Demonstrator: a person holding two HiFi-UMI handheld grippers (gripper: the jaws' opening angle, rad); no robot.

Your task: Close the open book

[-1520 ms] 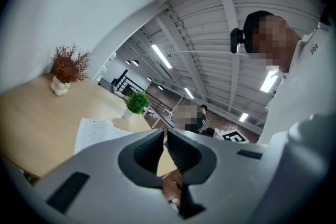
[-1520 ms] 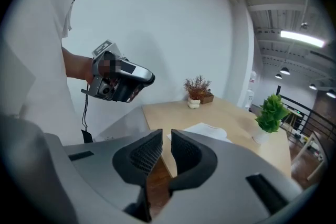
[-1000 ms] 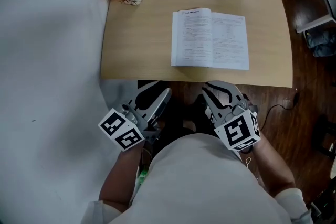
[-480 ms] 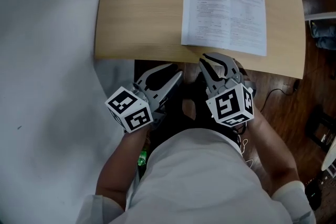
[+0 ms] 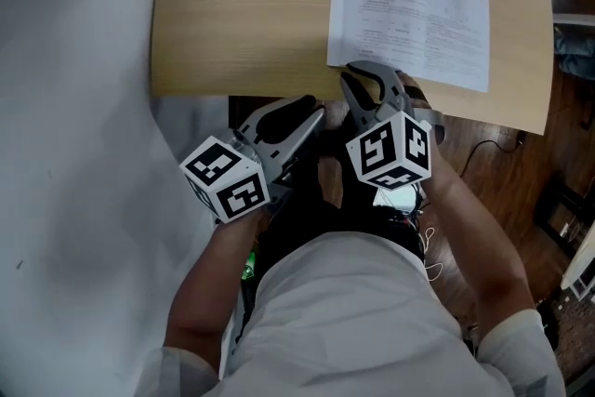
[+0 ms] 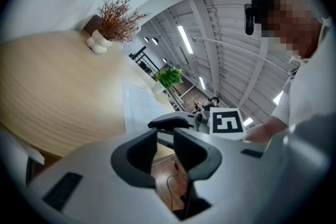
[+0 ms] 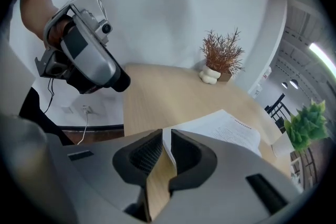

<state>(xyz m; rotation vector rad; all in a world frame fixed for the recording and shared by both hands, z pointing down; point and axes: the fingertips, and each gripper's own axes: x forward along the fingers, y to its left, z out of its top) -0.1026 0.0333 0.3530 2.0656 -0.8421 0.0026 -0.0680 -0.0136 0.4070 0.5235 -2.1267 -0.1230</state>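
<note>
**A:** Head view first. The open book [image 5: 409, 9] lies flat at 1 o'clock on the surface [image 5: 242, 14], its near edge close to the rim. The right tongs [image 5: 358, 79] are just by the book's 7 o'clock corner. The left tongs [image 5: 309, 116] hang off the rim, at 8 o'clock of them. My worry is a sideways nudge sliding the whole book instead of lifting a page.

**B:** Yep. In the left gripper view those tongs are spread, with only floor showing in the gap. They look to be below the rim, so I'd guess they could knock it on the way up.

**A:** In the right gripper view the tongs are parted by just a slit and pinch nothing. The surface's edge shows through it, and the book is at 1 o'clock beyond.

**B:** With a slit that thin it might catch one sheet and crease it, or only half the pages would flip and it'd flop open again.
</note>
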